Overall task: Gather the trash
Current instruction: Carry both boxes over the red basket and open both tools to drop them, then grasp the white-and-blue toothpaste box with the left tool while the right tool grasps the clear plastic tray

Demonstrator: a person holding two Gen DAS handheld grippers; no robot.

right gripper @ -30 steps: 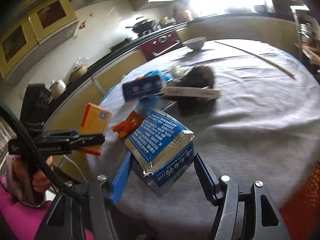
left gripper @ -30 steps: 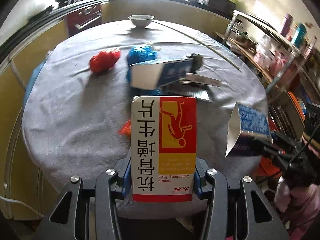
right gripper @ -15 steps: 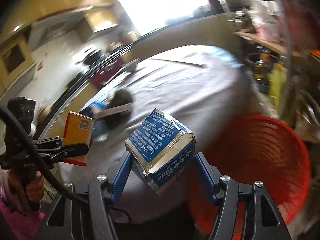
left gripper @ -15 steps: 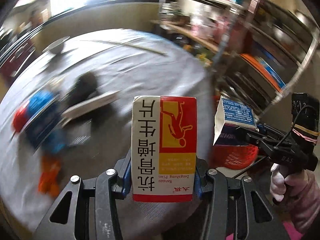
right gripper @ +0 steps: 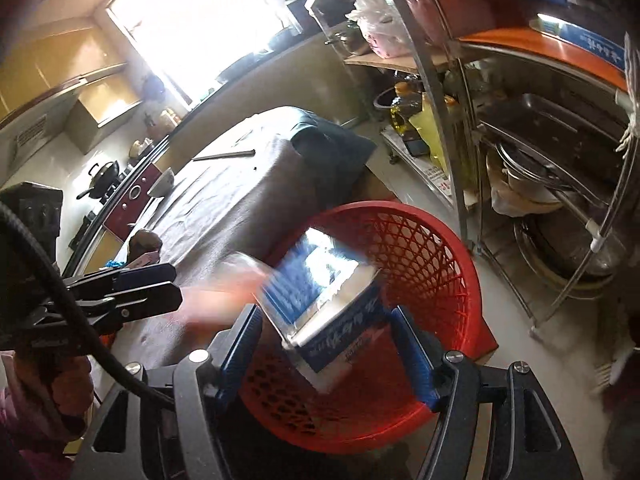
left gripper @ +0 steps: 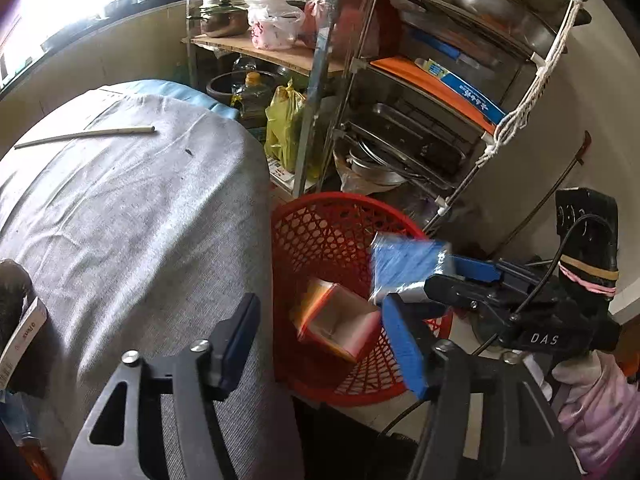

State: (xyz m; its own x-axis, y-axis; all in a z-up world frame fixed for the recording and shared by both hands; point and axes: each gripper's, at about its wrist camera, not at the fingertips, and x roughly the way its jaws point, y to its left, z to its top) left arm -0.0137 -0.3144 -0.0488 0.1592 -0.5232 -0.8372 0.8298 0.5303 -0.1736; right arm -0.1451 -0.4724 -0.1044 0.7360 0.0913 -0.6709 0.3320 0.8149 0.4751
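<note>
A red mesh basket stands on the floor beside the table; it also shows in the right wrist view. My left gripper is open above it, and the red-and-white medicine box is blurred in the air over the basket. My right gripper is open, and the blue-and-silver carton is blurred between its fingers, apart from both. In the left wrist view the right gripper and the carton are over the basket's right rim.
The round table with a grey cloth is left of the basket; a thin stick lies on it. A metal rack with pots, trays and bags stands behind the basket. A dark object with a white label is at the table's left.
Both grippers swung from the table to above the red basket and opened. The medicine box and the blue carton left the fingers and are dropping.
</note>
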